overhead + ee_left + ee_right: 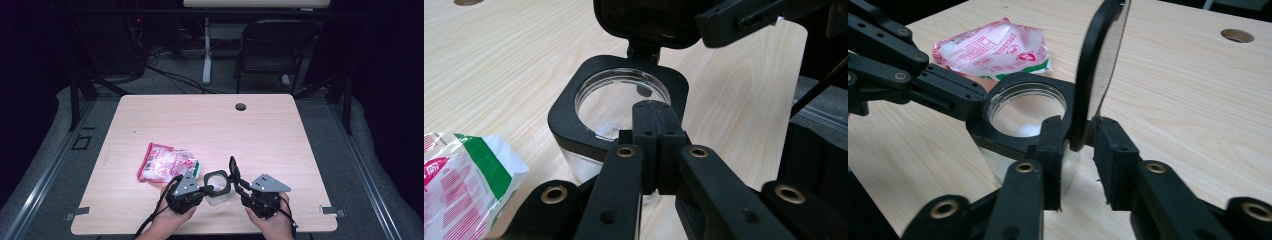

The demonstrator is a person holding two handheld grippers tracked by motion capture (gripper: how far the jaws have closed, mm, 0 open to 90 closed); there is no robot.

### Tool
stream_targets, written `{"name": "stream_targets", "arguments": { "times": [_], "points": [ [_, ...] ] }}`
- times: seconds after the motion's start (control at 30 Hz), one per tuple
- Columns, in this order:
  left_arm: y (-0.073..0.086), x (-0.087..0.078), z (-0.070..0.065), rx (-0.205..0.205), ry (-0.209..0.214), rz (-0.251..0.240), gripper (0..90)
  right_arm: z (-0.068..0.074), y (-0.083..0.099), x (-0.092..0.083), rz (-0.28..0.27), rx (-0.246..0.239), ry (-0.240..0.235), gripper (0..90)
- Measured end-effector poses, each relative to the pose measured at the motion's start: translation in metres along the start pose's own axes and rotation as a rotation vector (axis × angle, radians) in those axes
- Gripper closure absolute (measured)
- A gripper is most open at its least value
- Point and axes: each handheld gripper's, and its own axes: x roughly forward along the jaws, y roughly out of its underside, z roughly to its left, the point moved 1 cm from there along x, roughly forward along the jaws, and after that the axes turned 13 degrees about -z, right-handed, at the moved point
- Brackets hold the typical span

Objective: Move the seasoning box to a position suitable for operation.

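A clear jar with a black square rim (209, 176) (566, 107) (1045, 82) stands near the table's front edge. Its hinged black lid (233, 167) (644, 20) (1098, 65) is swung up on edge. My left gripper (207, 189) (652, 106) is shut on the rim's near side, and in the right gripper view it reaches in from the left (970, 100). My right gripper (236, 181) (1079, 135) straddles the upright lid, one jaw on each side, with thin gaps showing, so it is open. A red, white and green packet (167, 162) (459, 175) (993, 47) lies left of the jar.
The wooden table (280, 150) has a round cable hole (240, 106) (1236, 35) at its far middle. A dark chair (272, 45) and a desk leg stand beyond the far edge. Both hands sit close to the front edge.
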Motion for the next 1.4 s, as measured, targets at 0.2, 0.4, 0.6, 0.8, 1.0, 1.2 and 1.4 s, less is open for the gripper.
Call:
{"name": "stream_targets", "arguments": {
  "times": [0.2,0.4,0.6,0.8,1.0,1.2,1.4],
  "points": [
    [0.001,0.0,0.0,-0.009,-0.001,-0.013,85.6,0.004,0.003,0.01,-0.006,-0.005,0.018,68.1],
    [0.001,-0.008,0.005,-0.018,-0.026,-0.028,78.2,0.0,0.005,0.015,0.006,0.016,0.023,73.2],
    [0.005,-0.019,0.012,-0.036,-0.061,-0.033,75.2,-0.005,0.004,0.016,0.023,0.034,0.013,77.3],
    [0.01,-0.023,0.017,-0.043,-0.073,-0.022,74.6,-0.013,0.003,0.016,0.029,0.067,-0.029,79.6],
    [0.013,-0.023,0.018,-0.035,-0.085,-0.013,73.2,-0.028,0.004,0.018,0.021,0.111,-0.074,83.6],
    [0.015,-0.022,0.017,-0.033,-0.085,-0.007,70.7,-0.037,0.004,0.024,0.004,0.149,-0.104,84.3],
    [0.019,-0.024,0.017,-0.033,-0.087,0.005,67.1,-0.044,0.002,0.032,0.009,0.175,-0.149,84.4]
  ]
}}
